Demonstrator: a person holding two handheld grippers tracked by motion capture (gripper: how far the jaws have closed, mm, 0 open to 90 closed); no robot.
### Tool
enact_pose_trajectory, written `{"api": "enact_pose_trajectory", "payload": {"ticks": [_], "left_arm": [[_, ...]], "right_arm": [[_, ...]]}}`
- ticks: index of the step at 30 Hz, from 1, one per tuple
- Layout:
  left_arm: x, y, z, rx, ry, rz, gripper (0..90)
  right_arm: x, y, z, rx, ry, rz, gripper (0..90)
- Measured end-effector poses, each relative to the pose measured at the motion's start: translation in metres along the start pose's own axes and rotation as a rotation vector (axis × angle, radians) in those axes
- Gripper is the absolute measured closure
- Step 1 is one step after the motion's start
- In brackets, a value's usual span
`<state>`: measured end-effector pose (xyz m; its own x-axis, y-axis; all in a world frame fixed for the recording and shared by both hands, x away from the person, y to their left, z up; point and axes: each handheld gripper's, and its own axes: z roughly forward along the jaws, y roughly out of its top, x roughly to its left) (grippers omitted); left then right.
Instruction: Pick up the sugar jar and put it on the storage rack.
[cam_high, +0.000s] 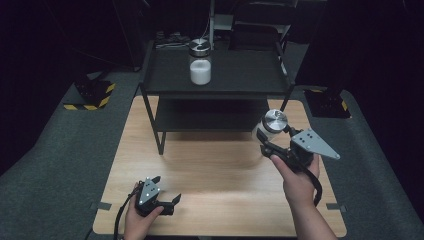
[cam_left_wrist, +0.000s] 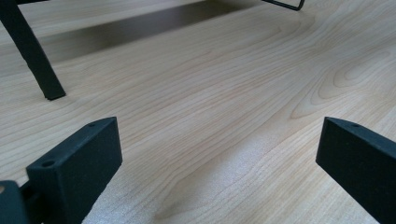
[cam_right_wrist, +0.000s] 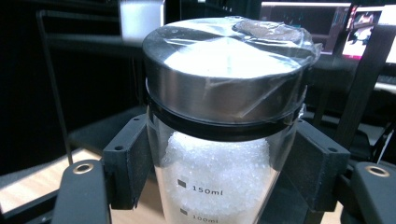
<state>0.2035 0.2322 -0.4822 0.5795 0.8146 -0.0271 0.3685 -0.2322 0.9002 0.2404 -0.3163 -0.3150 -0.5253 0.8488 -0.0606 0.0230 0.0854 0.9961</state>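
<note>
While your right gripper (cam_high: 266, 141) squeezes the jar (cam_right_wrist: 219, 140) above the table (cam_high: 210, 165), the far shelf (cam_high: 240, 75) waits; your left gripper (cam_high: 167, 192) rests open-jawed.

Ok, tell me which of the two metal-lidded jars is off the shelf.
The jar clamped in the right gripper, above the table's right side. The other jar stands on the black shelf.

We see a wooden table (cam_high: 210, 170) on grey carpet (cam_high: 50, 170). At its far edge stands a black rack (cam_high: 240, 75) with two shelves; one of its legs (cam_high: 160, 145) meets the tabletop left of the middle. A jar (cam_high: 200, 62) of white grains with a metal lid stands on the top shelf, towards its left end.
</note>
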Motion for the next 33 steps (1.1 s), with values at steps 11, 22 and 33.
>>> {"api": "enact_pose_trajectory", "payload": {"ticks": [11, 22, 33], "left_arm": [[0.001, 0.001, 0.0, 0.003, -0.006, 0.005, 0.6], [0.002, 0.001, 0.0, 0.004, -0.011, 0.005, 0.6], [0.003, 0.001, 0.0, 0.004, -0.018, 0.001, 0.6]], "right_arm": [[-0.003, 0.034, 0.01, -0.056, -0.022, -0.009, 30.5], [-0.002, 0.063, 0.032, -0.068, -0.054, -0.035, 30.5], [-0.003, 0.087, 0.064, -0.055, -0.106, -0.049, 30.5]]}}
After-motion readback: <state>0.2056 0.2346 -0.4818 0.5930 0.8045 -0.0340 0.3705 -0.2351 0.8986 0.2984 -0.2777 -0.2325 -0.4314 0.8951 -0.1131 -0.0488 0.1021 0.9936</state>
